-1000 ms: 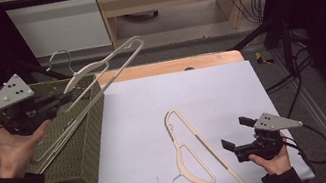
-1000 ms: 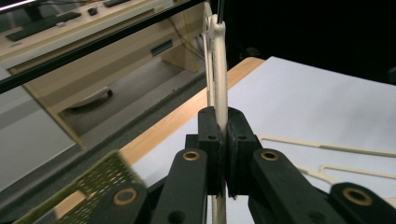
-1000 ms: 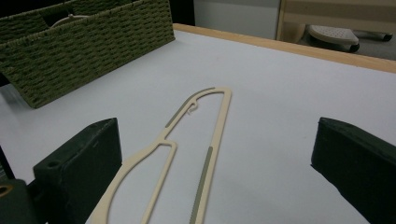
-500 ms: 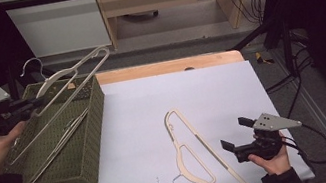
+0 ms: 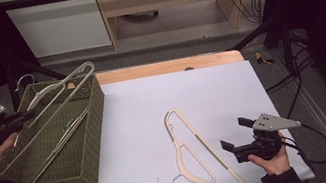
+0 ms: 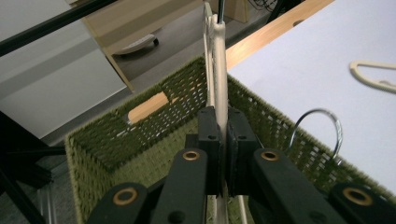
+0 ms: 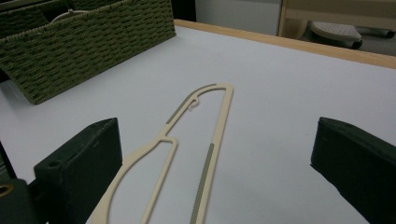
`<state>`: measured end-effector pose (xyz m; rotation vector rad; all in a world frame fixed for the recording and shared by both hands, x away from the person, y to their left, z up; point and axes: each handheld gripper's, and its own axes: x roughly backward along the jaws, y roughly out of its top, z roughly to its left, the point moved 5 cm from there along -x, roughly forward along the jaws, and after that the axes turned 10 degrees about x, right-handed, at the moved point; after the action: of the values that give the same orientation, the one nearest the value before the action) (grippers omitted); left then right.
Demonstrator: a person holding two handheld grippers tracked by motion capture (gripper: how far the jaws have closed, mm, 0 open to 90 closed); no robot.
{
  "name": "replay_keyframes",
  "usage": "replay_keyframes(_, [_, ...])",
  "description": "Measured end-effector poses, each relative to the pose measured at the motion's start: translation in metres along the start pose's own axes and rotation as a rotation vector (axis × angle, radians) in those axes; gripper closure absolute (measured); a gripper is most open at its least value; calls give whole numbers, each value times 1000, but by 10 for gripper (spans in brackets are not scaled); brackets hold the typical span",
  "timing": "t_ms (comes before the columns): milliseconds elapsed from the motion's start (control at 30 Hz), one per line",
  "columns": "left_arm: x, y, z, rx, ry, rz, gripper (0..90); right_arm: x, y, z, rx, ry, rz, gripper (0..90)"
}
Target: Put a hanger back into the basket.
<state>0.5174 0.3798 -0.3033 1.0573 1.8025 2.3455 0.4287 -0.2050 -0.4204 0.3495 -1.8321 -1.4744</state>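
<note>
Hanger (image 5: 58,97) clamped in left gripper (image 5: 28,114) overhangs basket (image 5: 92,134) rim, seemingly untouching.

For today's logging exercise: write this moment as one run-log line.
left hand-held gripper: shut on hanger over basket | right hand-held gripper: open beside table hanger

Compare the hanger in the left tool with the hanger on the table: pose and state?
The held hanger is clamped in the shut left tool and tilts over the green basket, one end past the rim; the table hanger lies flat on the white table, untouched. The right tool is open beside the table hanger. Both hangers are cream with a metal hook.
</note>
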Motion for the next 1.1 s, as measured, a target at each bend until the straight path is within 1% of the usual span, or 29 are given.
replay_keyframes(33, [0,-6,3,-1,5,3,862,0,0,0,-1,0,1,24])
replay_keyframes(200, [0,-17,8,2,15,13,862,0,0,1,-6,0,4,24])
replay_keyframes(233, [-2,-19,9,-10,18,8,862,0,0,1,-7,1,4,24])
replay_keyframes(267, [-2,-22,10,-10,20,14,862,0,0,1,-6,0,4,24])
replay_keyframes(300, [-4,-29,9,-10,27,45,862,-1,0,1,-7,1,4,25])
replay_keyframes(333, [-6,-32,9,-16,29,38,862,-1,0,1,-7,2,5,26])
replay_keyframes(367, [-8,-35,9,-18,34,46,862,-1,0,1,-4,3,4,28])
replay_keyframes(400, [-8,-35,9,-18,34,46,862,-1,0,1,-4,3,4,28])
replay_keyframes(433, [-12,-42,9,-27,43,61,862,-1,-1,1,-6,8,5,29])
replay_keyframes(467, [-15,-46,8,-29,50,69,862,-1,-1,1,-5,9,5,29])
replay_keyframes(500, [-18,-50,8,-32,53,74,861,-1,-1,1,-6,10,6,29])
replay_keyframes(533, [-18,-50,8,-32,53,74,862,-1,-1,1,-6,10,6,29])
replay_keyframes(600, [-24,-57,6,-34,57,84,862,-1,-1,1,0,13,7,30])
replay_keyframes(633, [-28,-62,5,-30,58,92,862,-1,-1,1,0,13,7,30])
replay_keyframes(667, [-31,-66,3,-17,58,104,862,-2,-1,2,-4,14,9,30])
replay_keyframes(700, [-38,-73,2,-15,54,116,862,-2,-1,2,-10,11,8,32])
replay_keyframes(733, [-40,-77,1,-23,49,136,862,-2,-1,2,-9,12,7,32])
replay_keyframes(767, [-40,-77,1,-23,49,136,862,-2,-1,2,-9,12,7,32])
replay_keyframes(800, [-45,-81,0,-9,44,131,862,-2,-1,2,-9,12,7,32])
replay_keyframes(833, [-49,-85,-2,-4,39,138,862,-2,-1,2,-7,14,9,32])
replay_keyframes(867, [-52,-88,-3,-4,43,148,862,-1,-1,2,-4,15,9,32])
replay_keyframes(900, [-57,-94,-5,14,33,151,861,-1,-1,2,-5,15,9,32])
replay_keyframes(967, [-59,-96,-5,22,32,158,860,-1,-1,2,-2,16,7,33])
replay_keyframes(1000, [-60,-98,-5,36,25,166,860,-1,-1,2,-3,15,7,32])
replay_keyframes(1033, [-60,-100,-5,37,24,184,858,-1,-1,2,-3,15,8,32])
replay_keyframes(1067, [-61,-103,-4,52,18,206,855,-2,-1,2,-4,15,8,32])
replay_keyframes(1100, [-61,-103,-5,63,3,206,850,-2,-1,2,-10,13,7,32])
